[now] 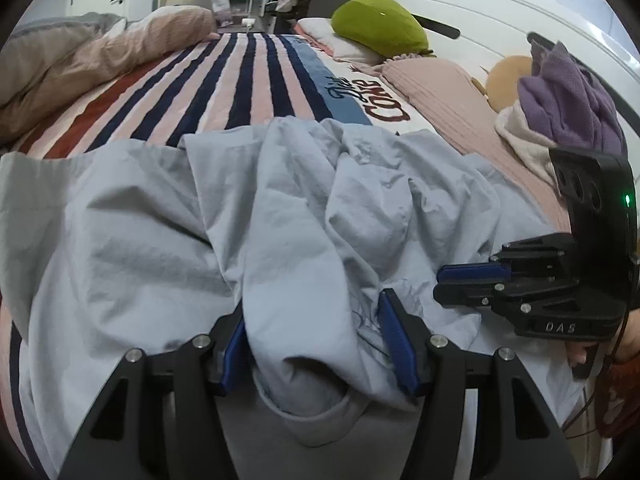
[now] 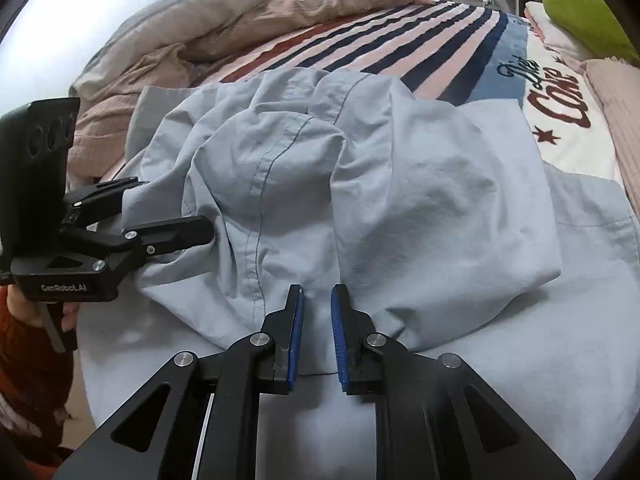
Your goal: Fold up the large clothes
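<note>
A large pale blue garment point(image 1: 280, 220) lies crumpled on the striped bed; it fills the middle of the right wrist view point(image 2: 400, 200) too. My left gripper point(image 1: 314, 332) has its jaws apart with a thick bunch of the garment's fabric between the blue pads point(image 1: 396, 336). It shows at the left of the right wrist view point(image 2: 164, 212), its fingers around a fold. My right gripper point(image 2: 317, 300) has a narrow gap between its pads and sits low over the garment's near edge, holding nothing. It appears at the right of the left wrist view point(image 1: 444, 282).
A striped blanket point(image 1: 224, 84) covers the bed. A rumpled pink and grey duvet point(image 2: 208, 28) lies at the far left. A green pillow point(image 1: 380, 24), a pink cushion point(image 1: 432, 88) and purple clothes point(image 1: 568, 96) sit by the white headboard point(image 1: 500, 12).
</note>
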